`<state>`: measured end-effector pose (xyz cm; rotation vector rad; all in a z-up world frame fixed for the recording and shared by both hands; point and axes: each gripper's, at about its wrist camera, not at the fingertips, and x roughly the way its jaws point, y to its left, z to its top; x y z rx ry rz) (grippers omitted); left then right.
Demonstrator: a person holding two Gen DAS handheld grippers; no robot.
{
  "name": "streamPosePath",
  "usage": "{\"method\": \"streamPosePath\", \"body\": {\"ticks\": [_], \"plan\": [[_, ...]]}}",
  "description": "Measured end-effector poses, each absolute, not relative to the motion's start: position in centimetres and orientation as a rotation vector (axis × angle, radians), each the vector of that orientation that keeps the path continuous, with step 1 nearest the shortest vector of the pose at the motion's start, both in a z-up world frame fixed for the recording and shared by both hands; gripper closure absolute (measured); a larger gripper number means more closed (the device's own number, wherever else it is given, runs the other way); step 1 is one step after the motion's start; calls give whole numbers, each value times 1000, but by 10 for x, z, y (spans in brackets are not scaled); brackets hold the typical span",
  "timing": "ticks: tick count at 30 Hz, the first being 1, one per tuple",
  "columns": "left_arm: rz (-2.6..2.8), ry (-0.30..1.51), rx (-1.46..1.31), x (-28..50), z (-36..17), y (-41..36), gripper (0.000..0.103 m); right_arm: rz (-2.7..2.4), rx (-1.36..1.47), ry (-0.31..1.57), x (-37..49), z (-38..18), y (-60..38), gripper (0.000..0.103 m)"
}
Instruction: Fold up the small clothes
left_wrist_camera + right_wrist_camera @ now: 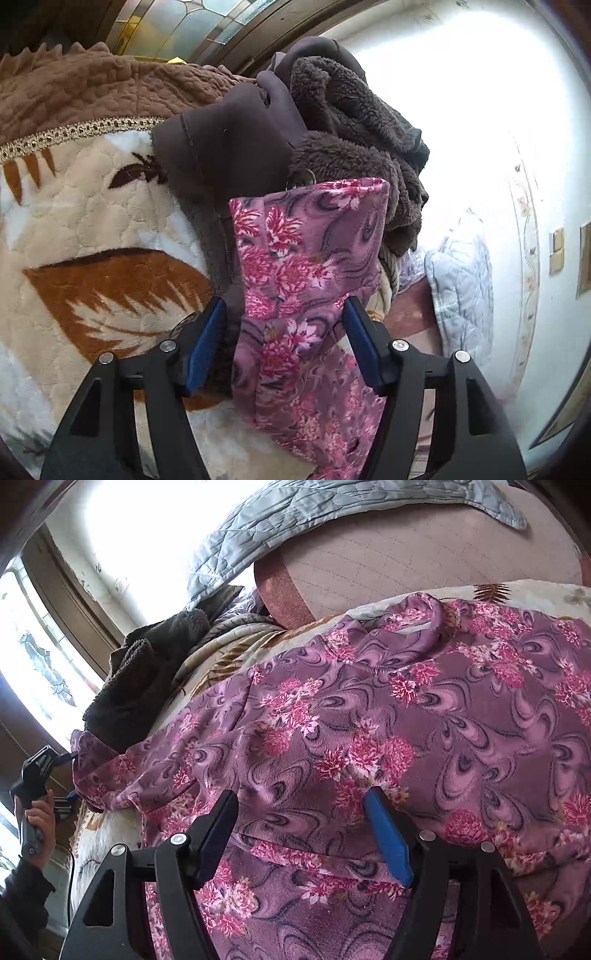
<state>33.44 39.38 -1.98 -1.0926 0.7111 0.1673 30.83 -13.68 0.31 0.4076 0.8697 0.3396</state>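
Note:
A purple garment with pink flowers [406, 709] lies spread on a bed. One narrow part of it, perhaps a sleeve [306, 236], runs up between the fingers of my left gripper [284, 325]. The blue pads [205, 343] stand apart from the cloth, so that gripper is open. My right gripper [301, 812] hovers over the garment's body, also open, with cloth bulging between its fingers but not pinched. In the right wrist view my left gripper [70, 775] shows at the far left by the garment's end, held by a hand [37, 819].
A heap of dark brown fleece clothes [351, 129] [140, 686] lies just beyond the sleeve. Under everything is a cream blanket with brown leaves [92, 221]. A grey quilted pillow [295, 528] [461, 277] and pink mattress [424, 565] lie beyond. A bright wall is behind.

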Motion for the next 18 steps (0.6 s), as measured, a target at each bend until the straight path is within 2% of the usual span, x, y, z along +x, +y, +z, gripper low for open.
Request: {"method": "streamPosePath", "body": {"ticks": [2,3,4,6,12,18], "plan": [[163,705,-1066,337,-13,390,56,340,408,870,308,3,-137,30],[159,709,-1056,338,-11,389,72,340,407,870,308,3,-137,30],[159,712,-1045,338,-7,386,79,339,406,871,309,3,-137,30],[179,714,-1003,335,3,381,86,331,391,876,309,4,-135,30],[129,698,-966,324,32,359,89,292,294,898,302,16,-127,32],[7,705,-911,325,62,311,89,209,309,900,268,26,-163,32]]}}
